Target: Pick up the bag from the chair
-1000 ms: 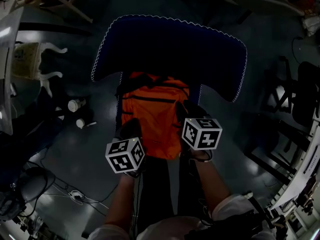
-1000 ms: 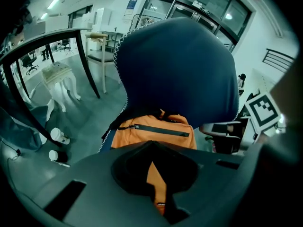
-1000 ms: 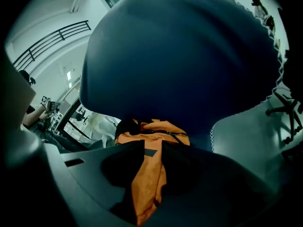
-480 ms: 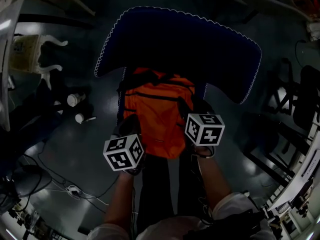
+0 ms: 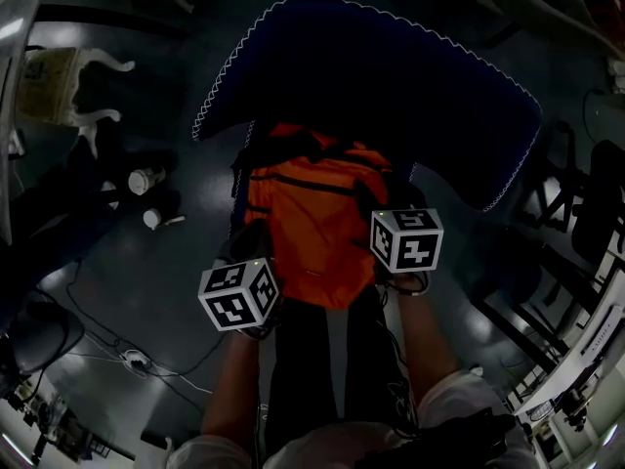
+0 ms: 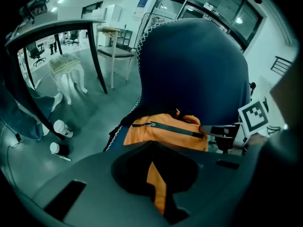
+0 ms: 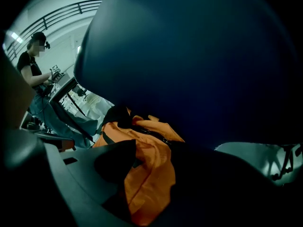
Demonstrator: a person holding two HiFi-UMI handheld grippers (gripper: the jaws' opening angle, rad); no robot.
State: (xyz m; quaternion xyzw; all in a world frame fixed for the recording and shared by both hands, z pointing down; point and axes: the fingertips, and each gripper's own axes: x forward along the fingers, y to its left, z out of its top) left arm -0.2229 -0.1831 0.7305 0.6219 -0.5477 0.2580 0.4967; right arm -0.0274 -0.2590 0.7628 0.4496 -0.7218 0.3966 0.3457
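Note:
An orange bag point(image 5: 317, 218) with black zips and straps lies on the seat of a dark blue chair point(image 5: 371, 76) with white edge stitching. My left gripper point(image 5: 256, 252) is at the bag's lower left corner, my right gripper point(image 5: 383, 213) at its right edge. In the left gripper view the jaws point(image 6: 154, 183) stand close together with a strip of orange bag point(image 6: 165, 131) fabric pinched between them. In the right gripper view the gripper point(image 7: 142, 183) has bunched orange bag point(image 7: 142, 145) cloth between its jaws. The bag's underside is hidden.
A white stool point(image 5: 78, 86) and two cups point(image 5: 145, 179) stand on the grey floor at the left, with cables point(image 5: 137, 364) nearer me. Dark chairs point(image 5: 586, 203) crowd the right. A black table point(image 6: 52, 27) stands left of the chair. A person point(image 7: 33, 70) stands far off.
Both grippers have drawn a little toward me with the bag's near edge. The chair back has slid up and to the right in the head view.

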